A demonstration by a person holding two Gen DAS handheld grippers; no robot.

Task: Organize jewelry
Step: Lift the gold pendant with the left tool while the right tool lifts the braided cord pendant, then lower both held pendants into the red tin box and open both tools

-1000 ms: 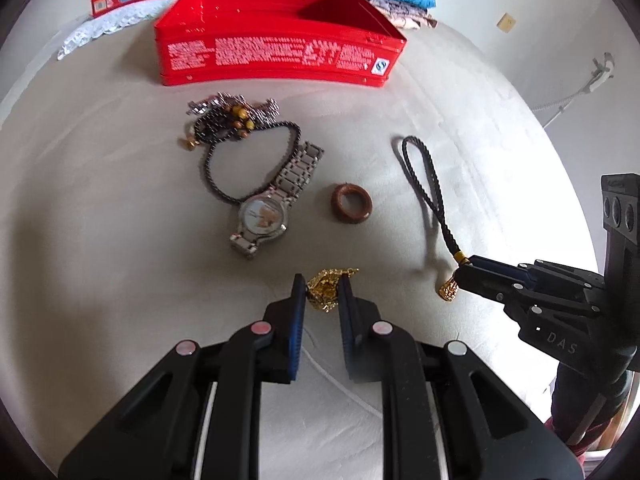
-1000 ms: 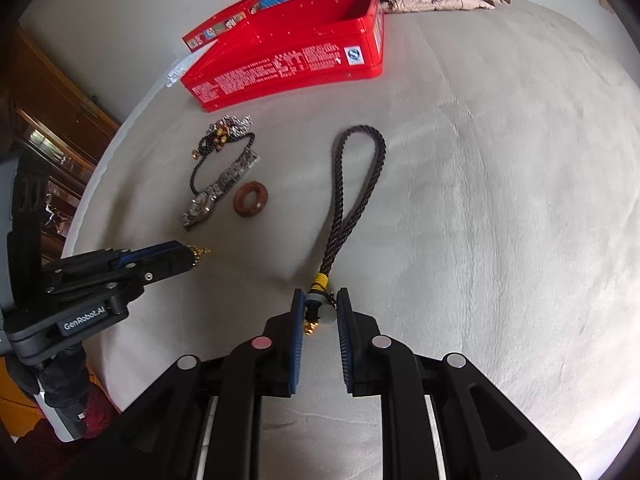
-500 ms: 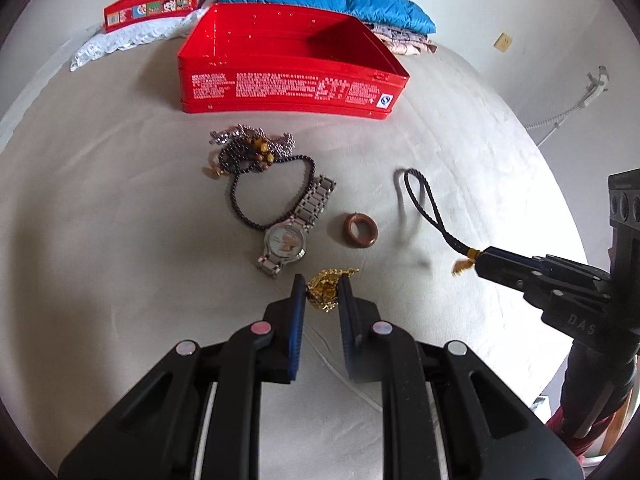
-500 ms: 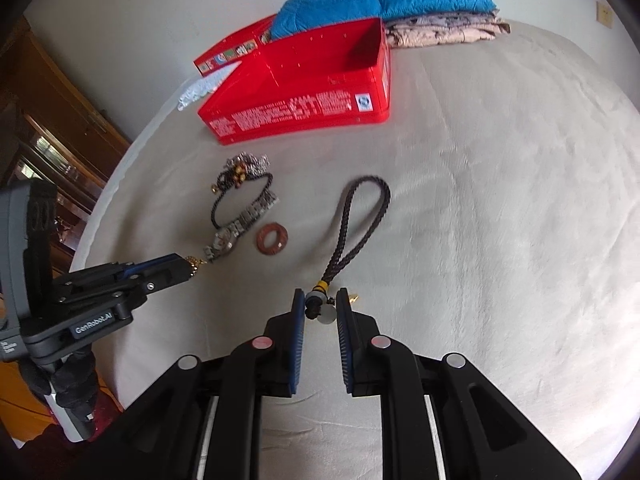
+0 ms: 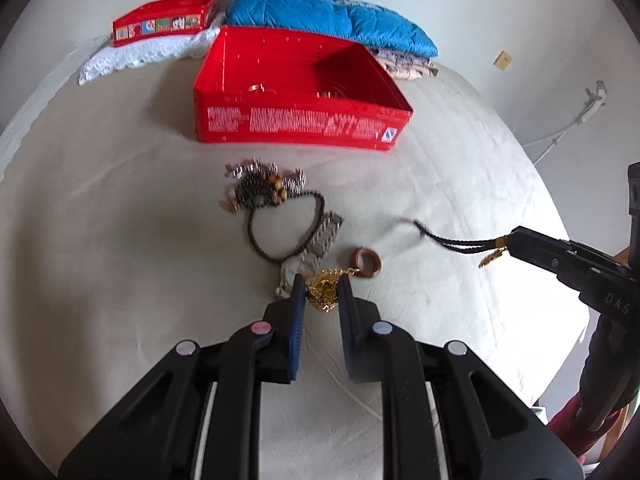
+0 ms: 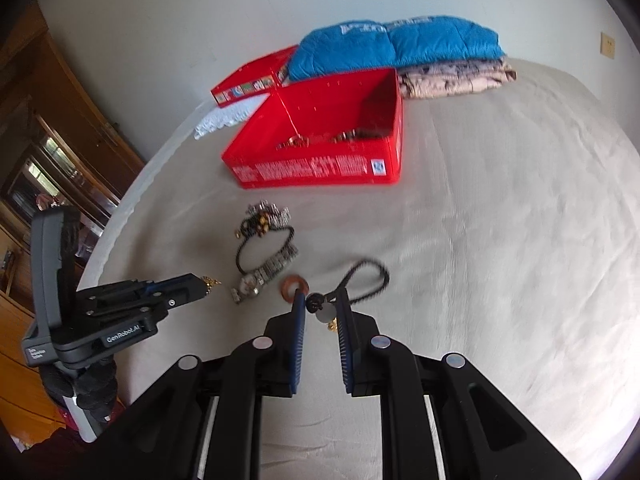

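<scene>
Both pieces are up in the air. The left hand-held gripper [image 5: 322, 294] is pinched narrow on a bunched gold chain [image 5: 325, 289], and the right hand-held gripper [image 6: 320, 308] is nipped narrow on the knot end of a black cord [image 6: 362, 280], whose loop dangles blurred over the bed [image 6: 500, 240].

The danger, as I judge it: that loop trails low and swings, and on the way to the far side it could catch the pile [image 5: 266, 186] of beads and chain lying between here and the box, or drape over the near wall of the box instead of dropping in. The gold chain is only gripped by part of the bunch, with a strand poking out at the right pad, so a jolt could let it slide out and fall near the watch [image 5: 310, 248] and the brown ring [image 5: 366, 263]. And with both hand-held grippers heading for one opening, they could knock together.

The red box [image 5: 296, 124] sits open at the far side of the bed. A few metal pieces [image 6: 320, 139] lie along the inside of its near wall; I cannot tell exactly what they are. The rest of the floor that shows looks bare. A second, smaller red box [image 5: 164, 20] sits far left, its inside out of sight
</scene>
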